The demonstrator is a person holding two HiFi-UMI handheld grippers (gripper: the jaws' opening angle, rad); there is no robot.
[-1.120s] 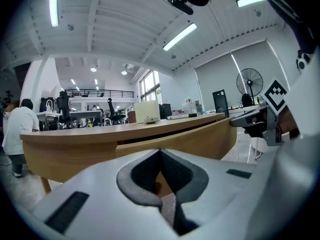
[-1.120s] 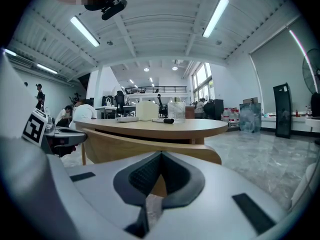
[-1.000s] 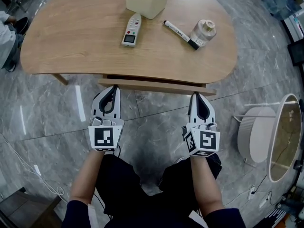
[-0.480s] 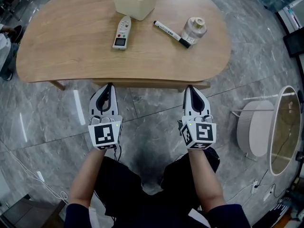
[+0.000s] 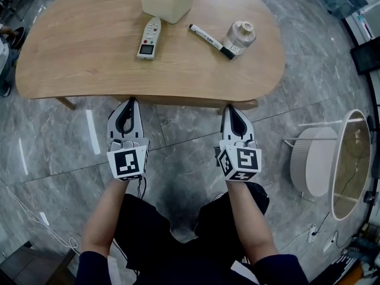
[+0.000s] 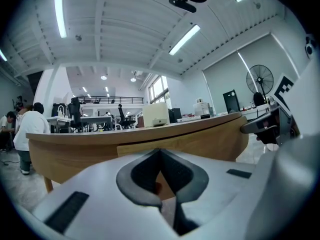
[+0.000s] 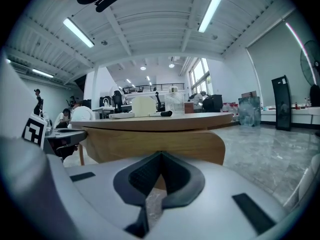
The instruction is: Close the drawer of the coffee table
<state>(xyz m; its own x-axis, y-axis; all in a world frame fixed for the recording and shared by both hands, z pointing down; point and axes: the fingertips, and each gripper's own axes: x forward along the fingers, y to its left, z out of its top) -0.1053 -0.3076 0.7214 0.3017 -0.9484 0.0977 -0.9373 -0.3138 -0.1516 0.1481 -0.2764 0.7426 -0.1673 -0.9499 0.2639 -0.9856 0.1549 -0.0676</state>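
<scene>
"Starting at the near edge of the surface [image 5: 77, 61]: the left gripper [image 5: 129, 100] and the right gripper [image 5: 230, 107] are held side by side, with both tips brought up to the drawer [image 5: 184, 101]."

"And the jaws?"

"Both pairs are seen pressed together, tip to tip, with nothing held between them. Beyond each pair, only the drawer's wooden front is framed."

"Where is the drawer placed?"

"It is tucked under the near edge of the surface, and only a narrow strip of its front is shown past that edge. Whether it is fully home cannot be told. The left tip is set near its left end, the right tip near its right end."

"What is carried on top?"

"A cream bin [image 5: 167, 0] is set at the far edge, and a white remote [image 5: 149, 38] is laid just in front of it. Toward the right edge, a marker [image 5: 211, 41] is laid at a slant, its dark end just beside a small white jar [image 5: 240, 36]."
</scene>
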